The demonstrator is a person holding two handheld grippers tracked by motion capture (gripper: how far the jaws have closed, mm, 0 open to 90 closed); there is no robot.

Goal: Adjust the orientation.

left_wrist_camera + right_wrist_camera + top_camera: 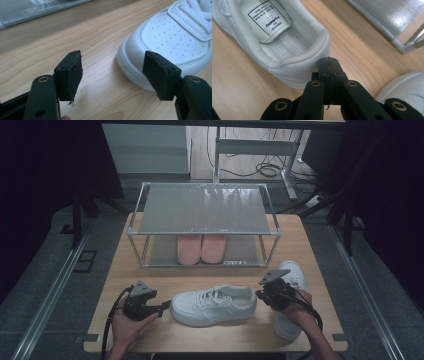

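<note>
A white sneaker [214, 305] lies on its sole across the near middle of the wooden desk [150, 275], toe toward the person's left, heel toward the right.

Left gripper [162, 308]: held in the left hand [125, 325], level with the toe of the sneaker. In the left gripper view its fingers [68, 75] stand wide apart with bare desk between them; the toe cap sits just beyond the right-hand finger. Nothing is held.

Right gripper [259, 294]: held in the right hand [300, 307], at the heel of the sneaker. In the right gripper view its fingers [329, 66] are pressed together with no gap, their tip against the outside of the heel. They grip nothing.

A second white sneaker [290, 317] lies near the right edge of the desk, partly under the right hand.

A metal shoe rack [202, 207] stands at the far half of the desk. A pair of pink shoes [202, 248] rests on its lower shelf, toes toward the person.
</note>
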